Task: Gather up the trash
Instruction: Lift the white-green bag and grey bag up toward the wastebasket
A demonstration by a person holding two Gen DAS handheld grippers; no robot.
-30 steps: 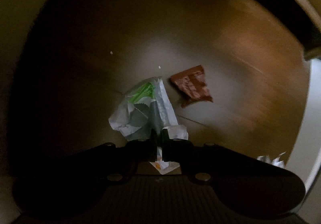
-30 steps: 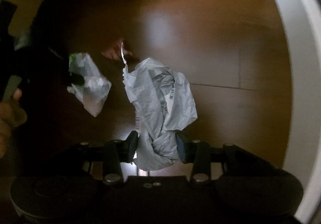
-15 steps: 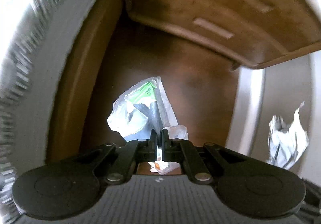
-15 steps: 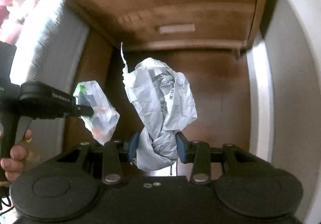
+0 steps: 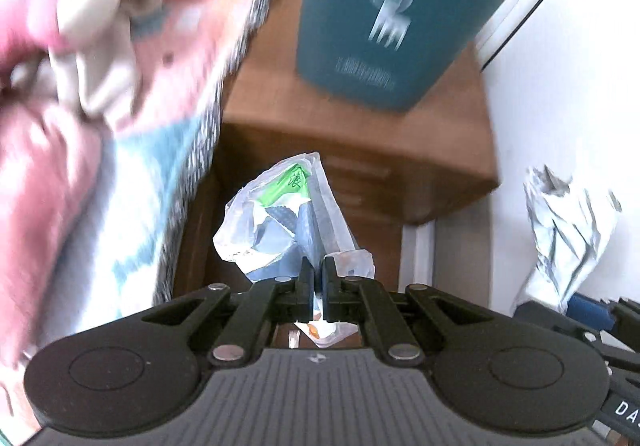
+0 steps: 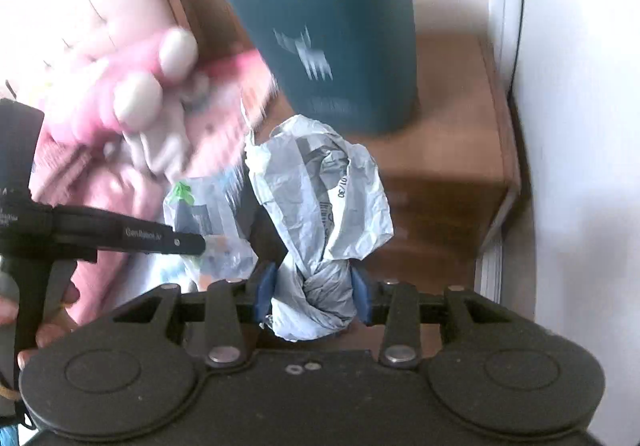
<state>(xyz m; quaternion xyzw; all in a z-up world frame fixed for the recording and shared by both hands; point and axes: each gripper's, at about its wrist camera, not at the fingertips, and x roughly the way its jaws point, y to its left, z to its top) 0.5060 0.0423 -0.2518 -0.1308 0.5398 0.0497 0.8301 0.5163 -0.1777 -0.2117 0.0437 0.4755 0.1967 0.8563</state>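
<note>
1. Pinching a clear plastic wrapper [image 5: 286,222] with a green label, the left hand-held gripper [image 5: 318,288] has its jaws pressed together on the film; keep that squeeze firm, since thin plastic can slip out.
2. Clamped part-way on the twisted neck of a crumpled grey paper wad [image 6: 320,214], the right hand-held gripper [image 6: 312,296] needs steady pressure, as the bulky top hangs free above the blue pads [image 6: 266,288].
3. Both pieces hang in the air, side by side, over the gap between the bed [image 6: 100,118] and the wooden nightstand [image 6: 452,150].
4. Ahead stands a teal bin [image 6: 332,30] on the nightstand, probably the drop point; its mouth is not visible, so carry each piece above the rim before letting go.
5. Release one side at a time, keeping the two loads apart so the wad does not knock the wrapper.
</note>
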